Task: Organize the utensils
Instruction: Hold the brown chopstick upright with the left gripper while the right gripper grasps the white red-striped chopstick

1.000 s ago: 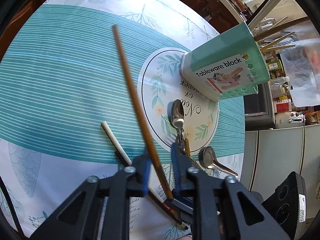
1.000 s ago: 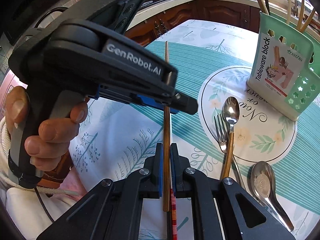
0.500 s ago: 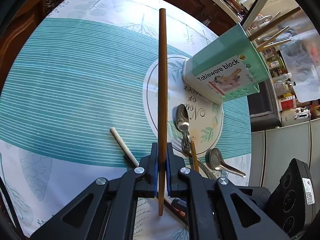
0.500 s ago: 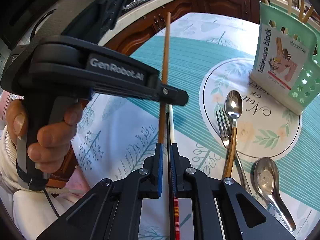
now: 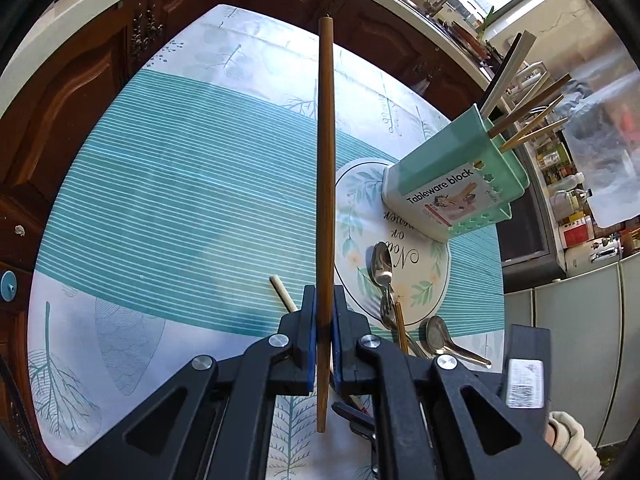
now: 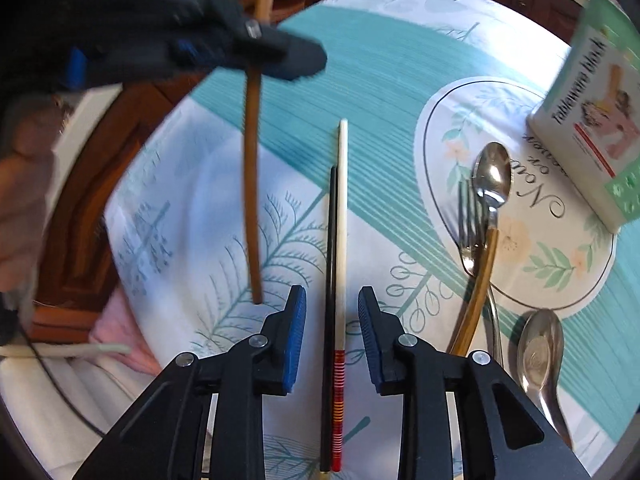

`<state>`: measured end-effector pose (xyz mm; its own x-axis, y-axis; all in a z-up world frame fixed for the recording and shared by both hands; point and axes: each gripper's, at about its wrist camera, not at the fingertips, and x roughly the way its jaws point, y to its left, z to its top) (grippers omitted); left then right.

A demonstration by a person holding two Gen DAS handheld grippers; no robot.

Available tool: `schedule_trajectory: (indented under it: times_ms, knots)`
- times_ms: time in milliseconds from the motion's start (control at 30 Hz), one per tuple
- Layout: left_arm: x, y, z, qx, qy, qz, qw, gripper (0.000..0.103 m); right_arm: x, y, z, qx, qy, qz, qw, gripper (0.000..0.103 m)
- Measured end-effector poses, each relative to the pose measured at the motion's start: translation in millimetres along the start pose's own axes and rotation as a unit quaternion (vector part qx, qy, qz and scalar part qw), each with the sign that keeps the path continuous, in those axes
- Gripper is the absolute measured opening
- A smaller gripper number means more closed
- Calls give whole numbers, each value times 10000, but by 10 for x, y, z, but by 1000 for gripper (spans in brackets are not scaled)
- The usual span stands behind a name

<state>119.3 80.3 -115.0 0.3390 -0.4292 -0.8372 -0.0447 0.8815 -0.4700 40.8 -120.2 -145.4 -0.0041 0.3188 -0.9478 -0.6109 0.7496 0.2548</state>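
The left gripper (image 5: 324,320) is squeezed tight on a long brown chopstick (image 5: 325,184), with its blue pads (image 5: 309,320) pressing it from both sides. The stick is up in the air above the table (image 5: 168,200) and pokes far out past the fingers, with a short bit sticking back behind them. From the right camera the same brown chopstick (image 6: 252,184) hangs down from the blurry left gripper (image 6: 248,50) and its low end floats over the cloth, touching nothing. The right gripper (image 6: 332,312) is wide open and holds nothing. Between its two fingers, flat on the table, lie a white chopstick (image 6: 341,216) with red and yellow stripes near one end and a black chopstick (image 6: 331,264), side by side and touching. To the right a fork (image 6: 466,220) and a spoon with a gold handle (image 6: 490,184) lie together on a round flower picture. Another silver spoon (image 6: 538,344) lies near them. The green holder (image 5: 456,184) stands on the far side of that picture, with other sticks already standing in it.
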Motion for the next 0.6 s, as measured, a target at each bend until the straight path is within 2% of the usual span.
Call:
schedule_trajectory:
  times_ms: [200,333,467,600]
  knots:
    - [-92,104,-47,-61,-53,-127,9999,4,108,118,143,-451,369,-278,9979,27]
    - [-177,194,-52,-134,-176,-179,9996,4,185,339,213,-1056,664,-857,9885,19]
    - [-215,257,-69,-192,-210,-210,9994,4,223,450,285,-1119,841,-1026,9848,10]
    - [-241,277,-94,-160,-212,-213,9994,4,210,412,320,-699,611,-830,9922,9]
